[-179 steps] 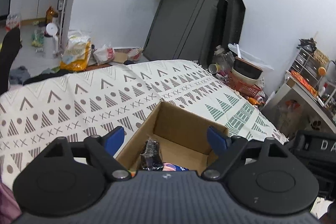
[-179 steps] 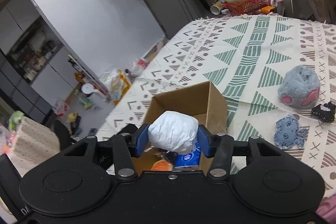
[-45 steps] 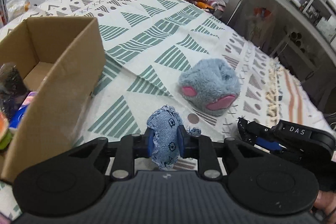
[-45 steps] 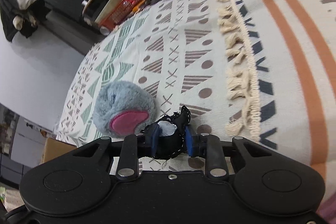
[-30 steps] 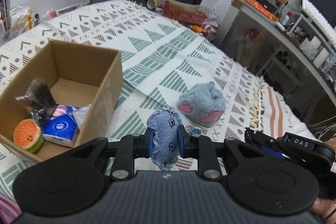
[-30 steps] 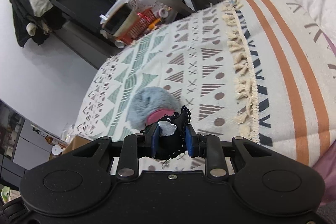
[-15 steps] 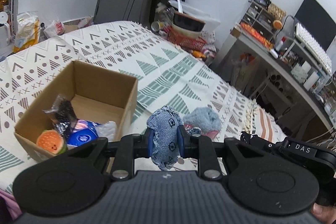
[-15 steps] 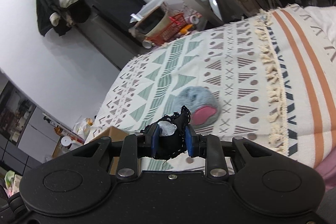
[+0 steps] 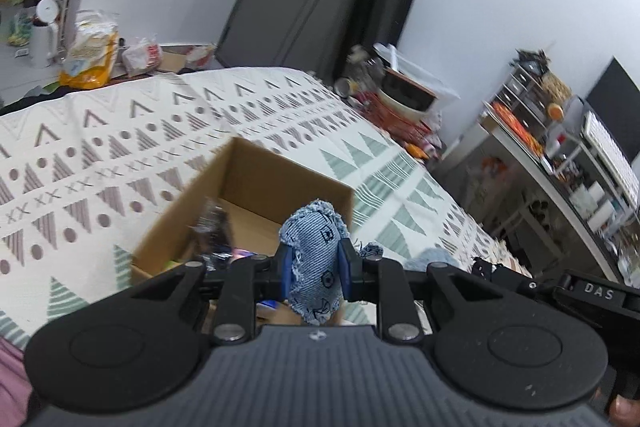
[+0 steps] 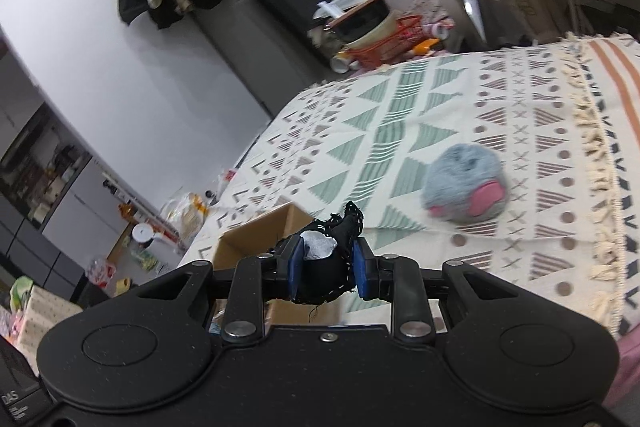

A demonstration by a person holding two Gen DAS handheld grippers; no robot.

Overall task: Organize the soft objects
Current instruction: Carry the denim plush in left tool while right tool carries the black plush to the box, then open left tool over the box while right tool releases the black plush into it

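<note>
- A cream woven blanket (image 10: pixel 440 99) with green and brown triangle patterns covers the bed; a tasselled fringe runs along its right side in the right wrist view.
- An open brown cardboard box (image 9: pixel 256 183) sits on the blanket, just beyond the left gripper. Several items lie inside at its near end, blurred, so they cannot be identified.
- A round grey plush toy with pink patches (image 10: pixel 466 189) rests on the blanket, right of the box and well apart from it.
- The left gripper (image 9: pixel 314 269) is clamped on a frayed blue denim soft toy (image 9: pixel 314 255), held above the near edge of the box.
- The right gripper (image 10: pixel 326 267) is clamped on a small black fabric toy with a grey patch (image 10: pixel 326 261), held above the blanket, near the box's right corner.
</note>
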